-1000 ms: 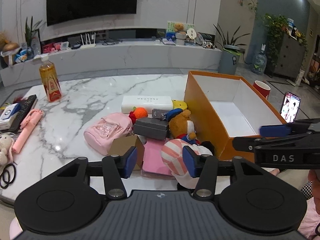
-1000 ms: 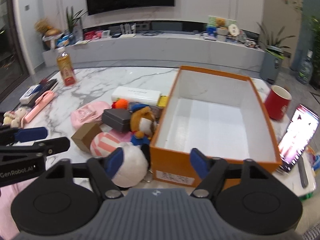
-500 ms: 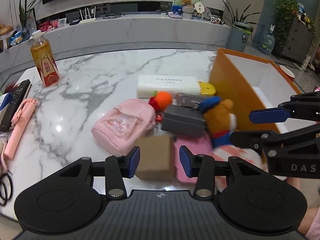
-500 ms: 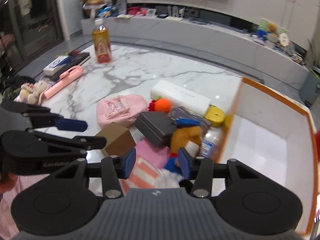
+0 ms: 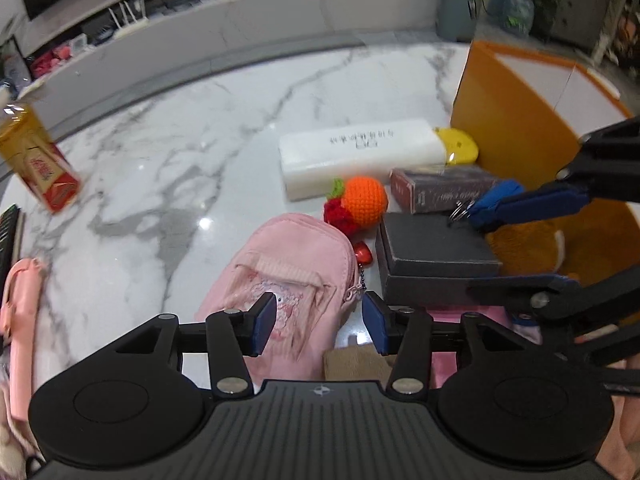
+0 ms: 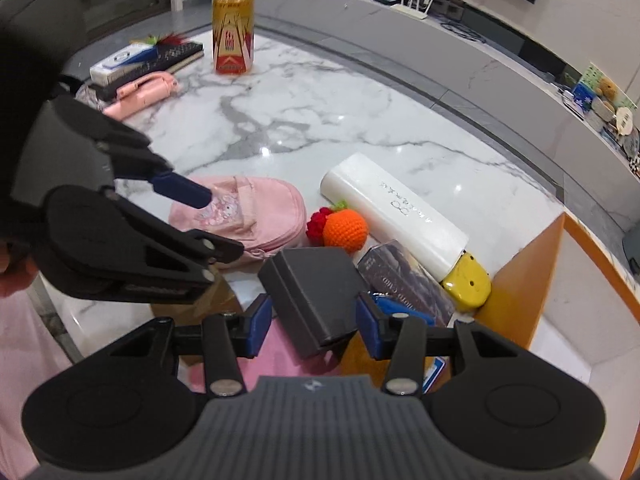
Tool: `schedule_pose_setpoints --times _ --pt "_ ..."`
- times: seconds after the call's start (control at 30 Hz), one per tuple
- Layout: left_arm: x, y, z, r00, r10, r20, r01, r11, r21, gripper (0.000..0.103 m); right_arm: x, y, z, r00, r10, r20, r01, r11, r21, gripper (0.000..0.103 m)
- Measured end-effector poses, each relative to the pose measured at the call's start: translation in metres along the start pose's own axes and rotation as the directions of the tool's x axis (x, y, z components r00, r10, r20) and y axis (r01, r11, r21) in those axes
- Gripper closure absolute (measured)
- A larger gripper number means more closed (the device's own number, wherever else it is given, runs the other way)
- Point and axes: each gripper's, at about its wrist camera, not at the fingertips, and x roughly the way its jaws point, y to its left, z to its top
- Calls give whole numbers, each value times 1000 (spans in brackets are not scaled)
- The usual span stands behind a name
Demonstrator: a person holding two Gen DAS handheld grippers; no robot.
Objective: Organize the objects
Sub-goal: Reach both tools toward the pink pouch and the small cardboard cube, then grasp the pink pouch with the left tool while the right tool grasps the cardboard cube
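A heap of small objects lies on the marble table left of an open orange box [image 5: 508, 128] [image 6: 520, 272]. My left gripper [image 5: 319, 326] [image 6: 224, 222] hangs over the near end of a pink pouch [image 5: 288, 276] [image 6: 248, 216]. Its jaws are opening and the pads do not press on the pouch. My right gripper [image 6: 313, 328] [image 5: 472, 252] straddles a dark grey box [image 6: 316, 288] [image 5: 436, 256] that rests on the heap. That box sits between the pads, with a small gap at the left pad.
Around the grey box lie a crochet orange [image 5: 365, 200], a long white case [image 5: 360, 156], a yellow object [image 5: 460, 146], a dark card box [image 5: 440, 192], a brown plush [image 5: 528, 240] and a cardboard box [image 5: 356, 360]. A tea bottle [image 6: 232, 36] and pink stick [image 6: 140, 94] stand farther left.
Both grippers moved forward and down over the heap, the left from the cardboard box to the pink pouch, the right onto the dark grey box. The right jaws narrowed early on.
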Motion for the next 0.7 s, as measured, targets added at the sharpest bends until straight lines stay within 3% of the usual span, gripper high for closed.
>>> schedule_pose_setpoints --times 0.4,0.43,0.47,0.53,0.7 --pt "41 -12 20 985 79 -151 -62 992 114 39 -8 -18 -5 1000 9 -1 -9 1000 18 53" --pt "41 -13 20 984 93 -151 -75 989 124 40 -9 -20 -6 1000 14 -2 -14 1000 21 53" --pt "41 -15 20 983 122 -140 -101 984 150 52 -11 -21 -6 1000 22 -6 -22 999 24 53" --pt "37 -15 19 982 159 -100 -141 975 173 65 -15 -22 -8 999 37 -12 -37 999 26 53" --pt "15 3 17 987 161 -14 -158 982 100 77 -30 -16 -8 995 99 5 -99 994 39 53"
